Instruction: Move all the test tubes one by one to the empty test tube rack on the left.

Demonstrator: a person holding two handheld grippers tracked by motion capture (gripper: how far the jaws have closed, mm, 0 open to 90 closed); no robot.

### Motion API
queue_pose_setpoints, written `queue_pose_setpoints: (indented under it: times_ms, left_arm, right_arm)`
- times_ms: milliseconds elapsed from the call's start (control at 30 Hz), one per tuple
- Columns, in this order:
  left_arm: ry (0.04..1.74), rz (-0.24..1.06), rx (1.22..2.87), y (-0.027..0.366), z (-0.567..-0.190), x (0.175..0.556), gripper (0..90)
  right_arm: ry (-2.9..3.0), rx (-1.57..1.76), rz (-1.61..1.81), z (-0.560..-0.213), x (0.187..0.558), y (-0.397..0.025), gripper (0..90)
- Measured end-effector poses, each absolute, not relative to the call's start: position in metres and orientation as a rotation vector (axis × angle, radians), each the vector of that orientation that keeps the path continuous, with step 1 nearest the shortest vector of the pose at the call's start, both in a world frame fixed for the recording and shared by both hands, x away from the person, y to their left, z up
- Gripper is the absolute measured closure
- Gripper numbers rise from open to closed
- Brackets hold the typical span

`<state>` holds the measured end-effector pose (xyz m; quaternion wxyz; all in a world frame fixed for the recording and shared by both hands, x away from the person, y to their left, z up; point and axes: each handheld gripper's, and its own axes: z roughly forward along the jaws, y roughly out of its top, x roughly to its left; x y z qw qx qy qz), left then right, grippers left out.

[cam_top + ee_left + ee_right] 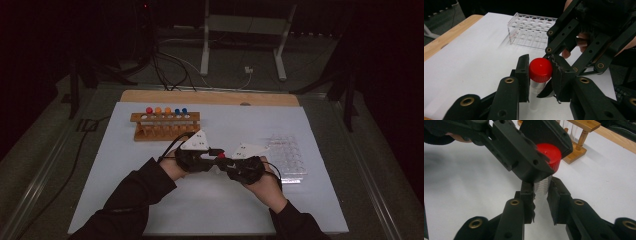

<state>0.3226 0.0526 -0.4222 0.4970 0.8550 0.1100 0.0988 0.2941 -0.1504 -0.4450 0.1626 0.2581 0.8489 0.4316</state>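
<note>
Between both grippers, left jaws clamp the red cap (540, 69), right jaws pinch the half-hidden tube (542, 189).

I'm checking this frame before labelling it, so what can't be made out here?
- Tube contents: in the right gripper view the left claw covers its top and the right claw flanks its body.
- Tube bottom: cut off behind the claws in the left gripper view.
- Clear rack wells: too small and dim in the high view.
- Wooden rack tube contents: too small there.
</note>
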Motion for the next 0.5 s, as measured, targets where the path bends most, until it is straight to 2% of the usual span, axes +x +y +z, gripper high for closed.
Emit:
queue_pose_setpoints:
  times_ms: [100, 433, 500]
  left_arm:
    - [0.278, 0.257, 2.082, 0.053, -0.419, 0.322, 71.6]
    - [0.372, 0.362, 2.077, 0.096, -0.401, 0.326, 71.8]
    - [0.408, 0.389, 2.072, 0.11, -0.4, 0.326, 71.8]
  right_arm:
    - [2.42, 0.738, 1.24, -0.445, 0.294, -0.151, 73.6]
    - [2.379, 0.762, 1.269, -0.441, 0.288, -0.16, 27.5]
    - [2.376, 0.764, 1.283, -0.44, 0.286, -0.162, 22.0]
